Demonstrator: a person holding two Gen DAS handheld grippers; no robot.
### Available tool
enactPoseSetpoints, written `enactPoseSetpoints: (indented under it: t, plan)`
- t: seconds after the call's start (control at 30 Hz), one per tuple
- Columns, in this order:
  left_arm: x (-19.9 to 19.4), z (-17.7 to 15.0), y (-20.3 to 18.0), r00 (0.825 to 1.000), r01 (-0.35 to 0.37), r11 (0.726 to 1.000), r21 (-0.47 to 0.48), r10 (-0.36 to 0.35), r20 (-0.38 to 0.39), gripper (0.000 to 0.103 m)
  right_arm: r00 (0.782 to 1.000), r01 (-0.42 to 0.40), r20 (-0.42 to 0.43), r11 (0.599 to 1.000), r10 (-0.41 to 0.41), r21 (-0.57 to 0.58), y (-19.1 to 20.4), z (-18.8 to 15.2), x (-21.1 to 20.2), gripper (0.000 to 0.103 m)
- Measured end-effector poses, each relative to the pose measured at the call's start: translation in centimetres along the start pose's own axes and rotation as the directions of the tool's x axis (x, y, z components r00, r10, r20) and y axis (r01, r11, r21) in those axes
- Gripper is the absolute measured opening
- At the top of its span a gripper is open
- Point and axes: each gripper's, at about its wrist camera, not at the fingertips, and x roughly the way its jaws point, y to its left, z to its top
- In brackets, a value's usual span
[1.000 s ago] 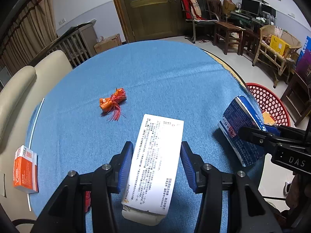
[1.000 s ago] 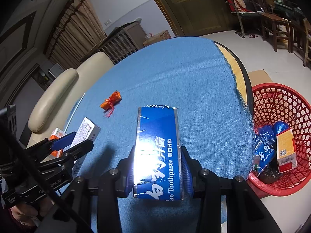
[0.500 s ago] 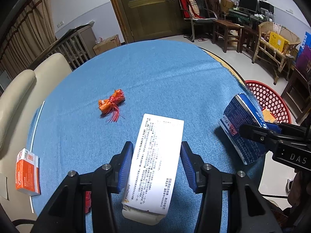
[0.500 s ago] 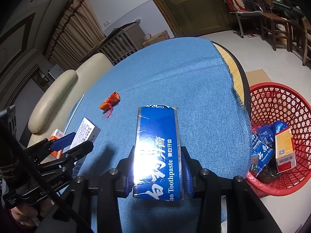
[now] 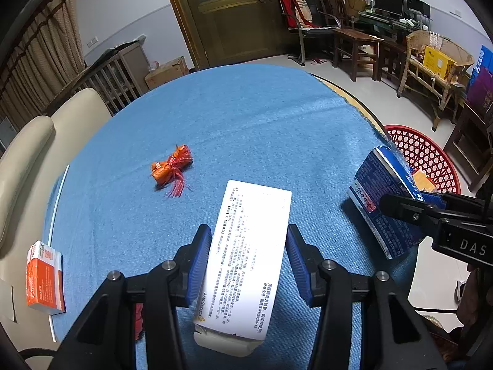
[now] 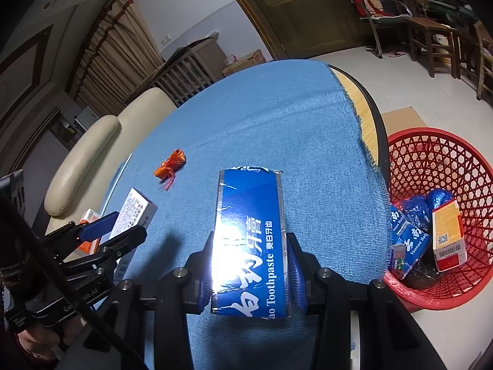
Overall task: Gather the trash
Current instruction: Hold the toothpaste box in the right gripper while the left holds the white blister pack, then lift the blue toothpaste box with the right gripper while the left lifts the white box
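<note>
My left gripper (image 5: 248,237) is shut on a white medicine box (image 5: 246,256) with small black print, held above the blue tablecloth. My right gripper (image 6: 251,246) is shut on a blue toothpaste box (image 6: 251,234); it also shows in the left wrist view (image 5: 382,197) at the right. An orange wrapper (image 5: 171,169) tied with red strands lies on the cloth ahead; it also shows in the right wrist view (image 6: 171,165). An orange and white box (image 5: 44,277) lies at the left table edge. The red mesh basket (image 6: 462,160) stands on the floor right of the table and holds several items.
The round table (image 6: 366,101) has a blue cloth (image 5: 246,123) over it. A cream chair (image 5: 30,141) stands against the left edge. Wooden chairs (image 5: 354,40), a wicker shelf and a door are behind.
Both grippers keep hold of their boxes. The views have shifted only slightly; the orange wrapper and orange box appear a little lower and closer in the left wrist view.
</note>
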Motion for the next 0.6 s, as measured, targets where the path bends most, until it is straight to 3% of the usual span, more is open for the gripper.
enactPoseSetpoints:
  t: [0.6]
  plan:
    - [-0.1, 0.6, -0.9, 1.000, 0.010, 0.999, 0.032, -0.010, 0.002, 0.051, 1.000, 0.014, 0.023, 0.999, -0.015, 0.034, -1.8, -0.1, -1.2, 0.045]
